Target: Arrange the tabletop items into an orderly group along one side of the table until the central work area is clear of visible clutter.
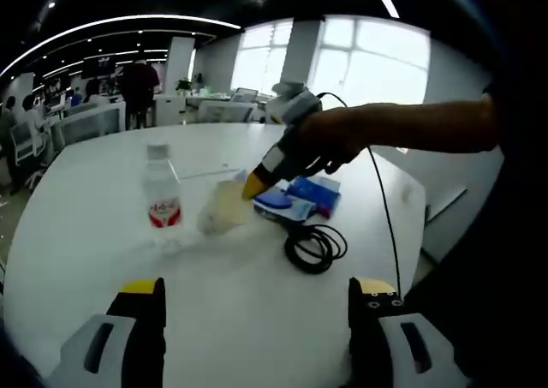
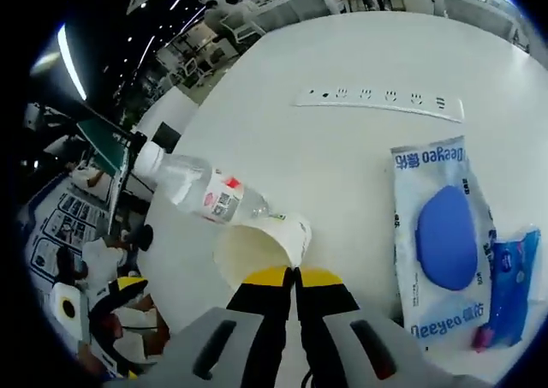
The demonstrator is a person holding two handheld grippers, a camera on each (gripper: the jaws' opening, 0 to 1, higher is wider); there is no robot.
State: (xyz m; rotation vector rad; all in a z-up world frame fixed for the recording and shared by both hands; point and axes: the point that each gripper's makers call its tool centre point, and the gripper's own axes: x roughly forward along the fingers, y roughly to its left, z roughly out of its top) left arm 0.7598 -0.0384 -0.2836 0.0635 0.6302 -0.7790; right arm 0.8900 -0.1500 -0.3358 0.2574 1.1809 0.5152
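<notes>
Right gripper pinching the cup rim, mid-table.

Pale paper cup (image 2: 261, 247) lies tipped beside the clear plastic water bottle with red label (image 2: 201, 191); right gripper (image 2: 295, 277) has jaws closed, seemingly on its rim (thin wall, so go gently). Left gripper (image 1: 257, 298) hangs wide, empty. Slide cup toward the blue-lidded wipes pack (image 2: 441, 242) and blue tissue packet (image 2: 512, 277); avoid the black cable coil (image 1: 312, 247).

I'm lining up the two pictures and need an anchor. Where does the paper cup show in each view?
Left gripper view: the paper cup sits mid-frame, right of the upright water bottle, at the tip of the right claw.
Right gripper view: the cup is low centre, just above the claw's shut yellow tips.
Shared landmark: the bottle beside the cup.
</notes>
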